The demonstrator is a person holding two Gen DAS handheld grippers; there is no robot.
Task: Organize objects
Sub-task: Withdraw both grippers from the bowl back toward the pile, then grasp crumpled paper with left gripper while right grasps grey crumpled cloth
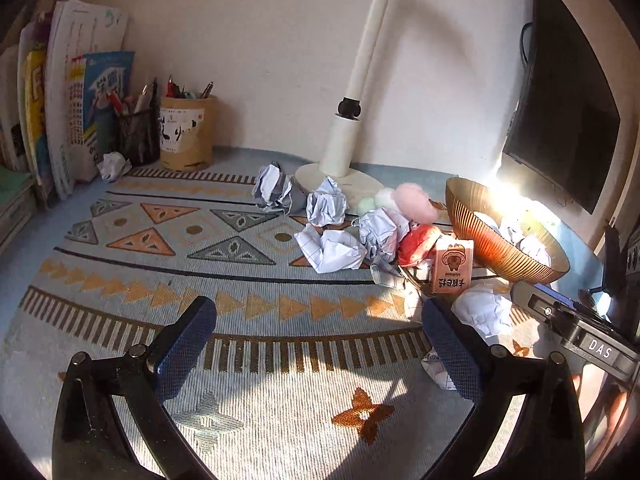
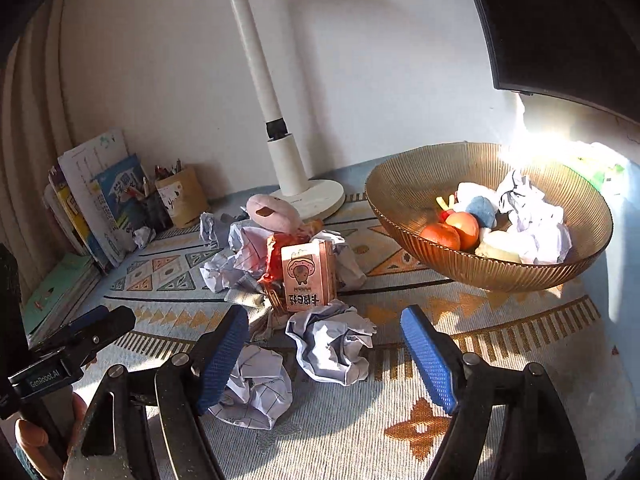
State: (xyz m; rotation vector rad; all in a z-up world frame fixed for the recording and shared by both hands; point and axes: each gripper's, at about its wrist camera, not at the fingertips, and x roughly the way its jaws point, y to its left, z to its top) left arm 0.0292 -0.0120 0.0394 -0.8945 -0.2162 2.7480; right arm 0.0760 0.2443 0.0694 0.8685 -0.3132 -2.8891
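A ribbed amber bowl (image 2: 486, 272) sits on the patterned cloth (image 1: 168, 248) covering the bench, near the right back corner. In it lie two oranges (image 2: 452, 230), a blue soft toy (image 2: 482, 206), something pale and several crumpled paper balls (image 2: 536, 220). At the back left, a mesh pen cup (image 1: 138, 138) and a brown paper-wrapped pot (image 1: 188, 134) each hold pens, beside a row of books (image 1: 80, 92).

Between the lamp (image 1: 344, 148) and the bowl lies a loose heap: crumpled papers (image 1: 332, 248), a pink plush toy (image 2: 272, 210), a red wrapper (image 1: 418, 244) and a small pink carton (image 2: 308, 280) standing upright.

The left gripper (image 1: 320, 348) has its jaws spread wide with nothing between them, only bare cloth; the heap lies ahead and to its right. The right gripper (image 2: 326, 354) has its jaws parted and empty; one crumpled sheet (image 2: 332, 348) lies in the gap ahead of the jaws, untouched, and another paper ball (image 2: 256, 388) sits just beside its left finger (image 2: 222, 356).
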